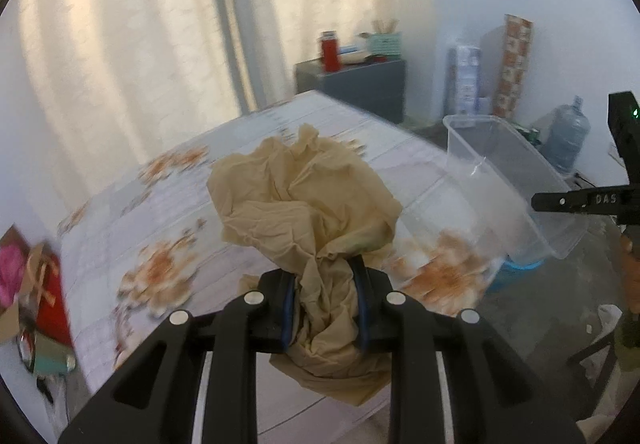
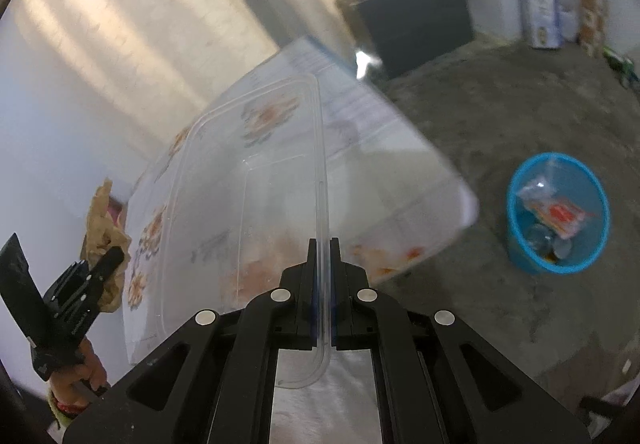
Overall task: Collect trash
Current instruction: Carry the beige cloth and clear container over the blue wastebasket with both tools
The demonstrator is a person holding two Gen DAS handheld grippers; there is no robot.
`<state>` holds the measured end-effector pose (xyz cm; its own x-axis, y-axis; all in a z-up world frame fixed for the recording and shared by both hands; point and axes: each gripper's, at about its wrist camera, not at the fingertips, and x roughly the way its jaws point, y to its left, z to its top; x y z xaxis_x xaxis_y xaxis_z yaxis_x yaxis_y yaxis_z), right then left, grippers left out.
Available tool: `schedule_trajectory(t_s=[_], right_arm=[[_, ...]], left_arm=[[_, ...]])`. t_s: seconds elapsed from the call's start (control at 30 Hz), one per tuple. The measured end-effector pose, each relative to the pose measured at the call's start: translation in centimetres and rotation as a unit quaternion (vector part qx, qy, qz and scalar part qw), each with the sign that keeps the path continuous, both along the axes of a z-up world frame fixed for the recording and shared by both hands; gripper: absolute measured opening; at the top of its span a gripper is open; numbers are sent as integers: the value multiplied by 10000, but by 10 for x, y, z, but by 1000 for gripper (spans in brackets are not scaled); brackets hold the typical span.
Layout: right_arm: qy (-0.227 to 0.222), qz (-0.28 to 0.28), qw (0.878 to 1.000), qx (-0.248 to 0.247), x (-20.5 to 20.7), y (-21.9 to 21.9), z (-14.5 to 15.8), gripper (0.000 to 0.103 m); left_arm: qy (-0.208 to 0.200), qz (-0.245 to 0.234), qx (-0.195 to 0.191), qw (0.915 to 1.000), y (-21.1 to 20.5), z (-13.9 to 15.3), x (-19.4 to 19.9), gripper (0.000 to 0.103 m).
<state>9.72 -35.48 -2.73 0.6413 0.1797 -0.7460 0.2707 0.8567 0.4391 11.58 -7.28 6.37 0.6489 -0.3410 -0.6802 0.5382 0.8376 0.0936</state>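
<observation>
My left gripper [image 1: 325, 308] is shut on a crumpled tan paper bag [image 1: 298, 200] and holds it above the floral table [image 1: 160, 228]. My right gripper [image 2: 323, 276] is shut on the rim of a clear plastic container [image 2: 248, 204], held in the air over the table's edge. The container [image 1: 516, 180] shows at the right in the left wrist view, with the right gripper [image 1: 580, 200] on it. The left gripper [image 2: 80, 284] and the bag [image 2: 102, 228] show at the left in the right wrist view. A blue trash basket [image 2: 558, 212] stands on the floor, with a wrapper and other trash in it.
A grey cabinet [image 1: 360, 84] with a red jar and boxes stands beyond the table. A water jug [image 1: 568, 132] and rolled mats [image 1: 514, 64] stand by the far wall. Gift bags [image 1: 32, 284] sit left of the table. The floor is bare concrete [image 2: 500, 116].
</observation>
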Motion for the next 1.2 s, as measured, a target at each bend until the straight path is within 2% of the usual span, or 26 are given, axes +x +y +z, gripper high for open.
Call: schedule_trajectory(t_s=[0.17,0.33,0.57,0.7,0.83,0.93,1.2], right_arm=[[-56,-623,9980,69,-31,-48,-3,3],[-4,-1380,9904,83,-70,-97,-13,3],[221,-2618,9649,28,-131,-169,-37,3],[342,-3148,9483,204,-162,-202,-57,3],[496,-3528,9326,577,-179,-229,-89,3],[656,-3646,9257,767,-179,-238,-109,3],[1094,-3686,9129,1373,-137,-262,-182,3]], left_arm=[[69,-670,-91,9977,-60,11,0,23],[166,-1342,-145,9907,-124,15,-3,23],[444,-2104,-93,9766,-216,11,-5,23],[746,-2460,-41,9664,-271,-1,-10,23],[1338,-2651,-6,9549,-325,-27,-6,23],[1711,-2655,125,9487,-367,-55,-3,23],[2366,-2507,786,9354,-469,-142,15,23]])
